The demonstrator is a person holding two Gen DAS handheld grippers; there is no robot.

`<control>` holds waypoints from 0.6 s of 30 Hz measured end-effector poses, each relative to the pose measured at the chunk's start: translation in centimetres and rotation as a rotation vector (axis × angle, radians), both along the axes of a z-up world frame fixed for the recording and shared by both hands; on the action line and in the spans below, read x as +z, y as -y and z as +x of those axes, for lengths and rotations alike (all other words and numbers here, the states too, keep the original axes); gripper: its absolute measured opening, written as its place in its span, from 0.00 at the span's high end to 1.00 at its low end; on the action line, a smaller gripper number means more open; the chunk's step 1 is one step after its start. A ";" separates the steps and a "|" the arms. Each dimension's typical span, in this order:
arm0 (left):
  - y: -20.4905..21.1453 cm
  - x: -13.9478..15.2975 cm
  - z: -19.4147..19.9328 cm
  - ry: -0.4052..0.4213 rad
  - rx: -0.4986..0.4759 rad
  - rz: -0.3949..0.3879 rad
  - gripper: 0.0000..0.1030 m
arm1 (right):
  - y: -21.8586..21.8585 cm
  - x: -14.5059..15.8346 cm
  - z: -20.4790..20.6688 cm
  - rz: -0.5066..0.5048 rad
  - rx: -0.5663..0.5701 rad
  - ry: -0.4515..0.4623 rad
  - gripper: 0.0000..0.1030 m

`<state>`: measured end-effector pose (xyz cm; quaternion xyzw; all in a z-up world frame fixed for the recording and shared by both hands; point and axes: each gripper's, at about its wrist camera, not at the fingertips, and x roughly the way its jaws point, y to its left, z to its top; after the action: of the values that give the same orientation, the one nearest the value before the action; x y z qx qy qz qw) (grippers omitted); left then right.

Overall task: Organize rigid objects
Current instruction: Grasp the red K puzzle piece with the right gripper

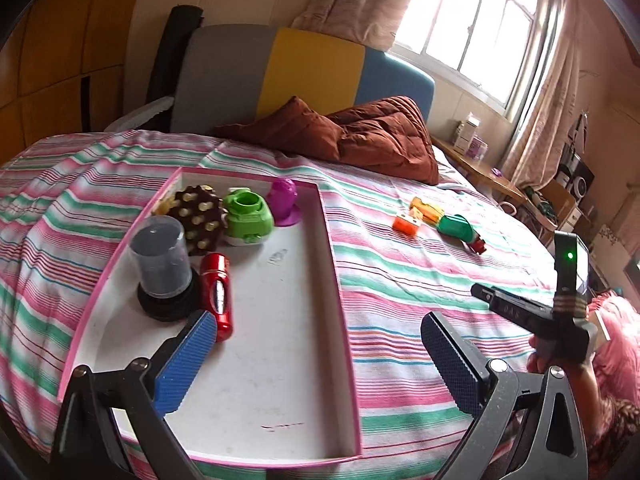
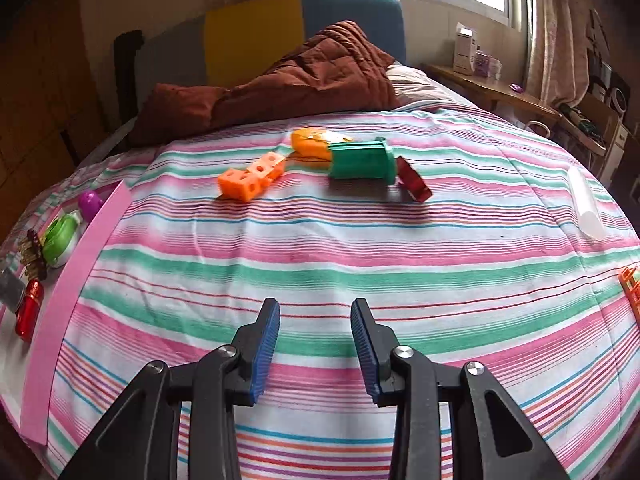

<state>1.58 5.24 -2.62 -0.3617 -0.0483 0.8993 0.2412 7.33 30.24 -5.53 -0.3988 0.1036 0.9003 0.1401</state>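
Note:
A pink-rimmed white tray (image 1: 336,280) lies on the striped bed. It holds a clear-capped black jar (image 1: 162,264), a red cylinder (image 1: 216,294), a brown studded toy (image 1: 198,216), a green toy (image 1: 248,216) and a purple toy (image 1: 284,200). My left gripper (image 1: 320,364) is open and empty over the tray's near half. On the bed lie orange blocks (image 2: 250,178), a yellow-orange piece (image 2: 314,142), a green cylinder (image 2: 360,160) and a small red piece (image 2: 414,180). My right gripper (image 2: 315,340) is open and empty, hovering over the bedsheet well short of them.
A brown quilt (image 2: 300,76) is heaped at the head of the bed. A clear tube (image 2: 586,204) and an orange lattice piece (image 2: 632,284) lie at the right. A wooden side table (image 2: 492,88) stands by the window. The tray's pink wall (image 2: 76,280) is at the left.

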 end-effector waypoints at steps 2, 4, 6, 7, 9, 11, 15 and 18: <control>-0.6 0.1 0.3 0.006 -0.014 0.000 0.00 | -1.4 -0.1 -0.1 -0.007 -0.025 -0.005 0.64; -1.2 0.2 0.6 0.014 -0.035 -0.001 0.00 | -3.0 0.0 -0.4 -0.017 -0.050 -0.011 0.64; -1.8 0.4 1.0 0.014 -0.059 -0.002 0.00 | -5.0 0.3 -0.9 -0.036 -0.080 -0.028 0.64; -2.1 0.5 1.1 0.013 -0.069 -0.007 0.00 | -6.1 0.6 -1.3 -0.048 -0.098 -0.037 0.64; -2.6 0.6 1.5 0.011 -0.087 -0.013 0.00 | -8.5 1.2 -2.4 -0.072 -0.141 -0.051 0.64; -3.1 0.8 1.8 0.009 -0.099 -0.016 0.00 | -10.6 1.9 -3.7 -0.086 -0.178 -0.062 0.64; -4.1 0.8 2.3 0.003 -0.123 -0.048 0.00 | -13.2 2.1 -6.6 -0.132 -0.196 -0.041 0.63; -4.6 0.8 2.6 0.000 -0.136 -0.071 0.00 | -13.8 1.0 -8.5 -0.155 -0.176 -0.007 0.63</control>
<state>4.19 9.81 -1.86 -0.3725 0.0082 0.8819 0.2888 -1.19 44.00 -4.50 -0.3946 0.2081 0.8752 0.1871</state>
